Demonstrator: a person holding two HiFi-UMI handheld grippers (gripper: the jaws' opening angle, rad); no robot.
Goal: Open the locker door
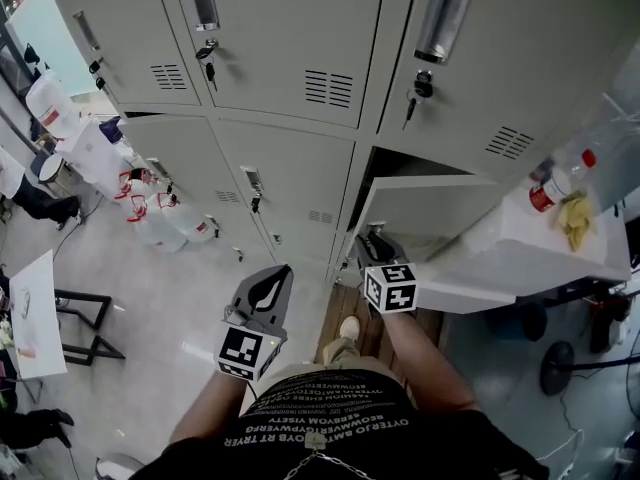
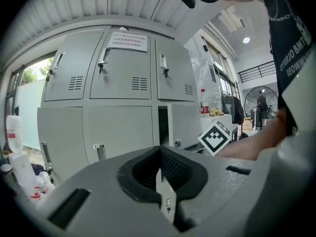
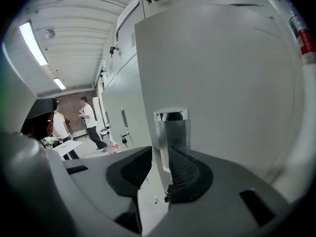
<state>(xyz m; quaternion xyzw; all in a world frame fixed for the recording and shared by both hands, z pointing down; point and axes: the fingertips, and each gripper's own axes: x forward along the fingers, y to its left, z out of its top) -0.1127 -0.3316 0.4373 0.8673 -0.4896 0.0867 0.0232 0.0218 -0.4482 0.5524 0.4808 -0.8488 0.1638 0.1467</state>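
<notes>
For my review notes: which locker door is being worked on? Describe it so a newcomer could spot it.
In the bank of grey metal lockers, look to the lower row, right-hand side. The grey locker door there stands ajar with a dark gap behind it, while every neighbouring door is flush shut.

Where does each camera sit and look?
Head view: on the head, looking down at lockers; arms, left tool, right tool show.
Left gripper view: on left tool, facing lockers; its shut jaws, one arm show.
Right gripper view: on right tool, facing open door; jaws closing, door edge between them.
Shared: all show the open door.
</notes>
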